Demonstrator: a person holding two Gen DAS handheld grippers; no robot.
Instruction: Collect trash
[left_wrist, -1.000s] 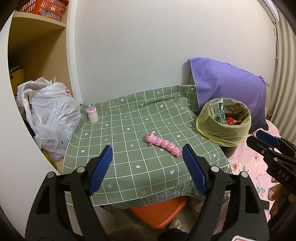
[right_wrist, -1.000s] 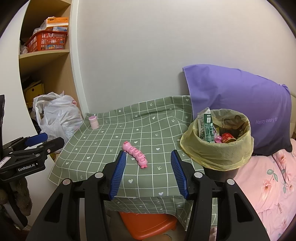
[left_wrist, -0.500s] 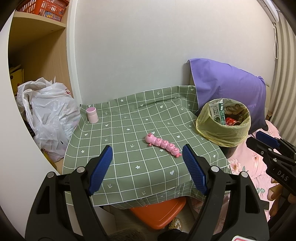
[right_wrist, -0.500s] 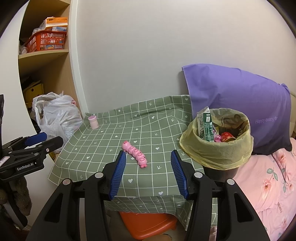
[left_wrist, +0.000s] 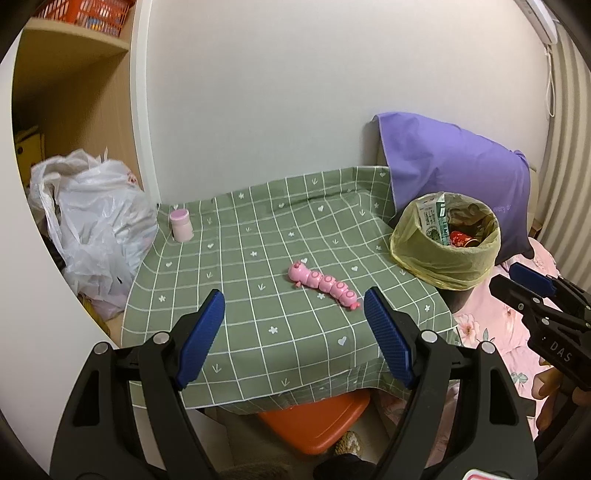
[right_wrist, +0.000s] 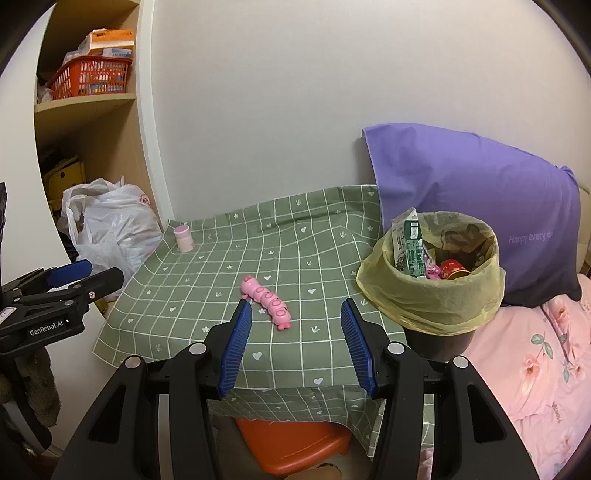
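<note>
A: Trash is seen packed in the bin (right_wrist: 436, 295), which is lined with a yellow bag and stands ahead and to the right of the right gripper (right_wrist: 295, 325). A green carton (right_wrist: 412, 243) is stuck upright at its left rim, with a red cup (right_wrist: 452, 267) beside it.

B: And on the cloth (left_wrist: 258, 258)?

A: A pink caterpillar toy (left_wrist: 323, 284) is laid just beyond the left gripper (left_wrist: 293, 317), nearer its right finger. In the right view it is seen just ahead of the fingers, nearer the left one. A pink bottle (left_wrist: 181, 225) is stood upright far ahead to the left, near a white bag (left_wrist: 96, 232).

B: The grippers?

A: Both are spread apart with nothing between the pads. A purple pillow (right_wrist: 480, 199) is propped behind the bin.
</note>
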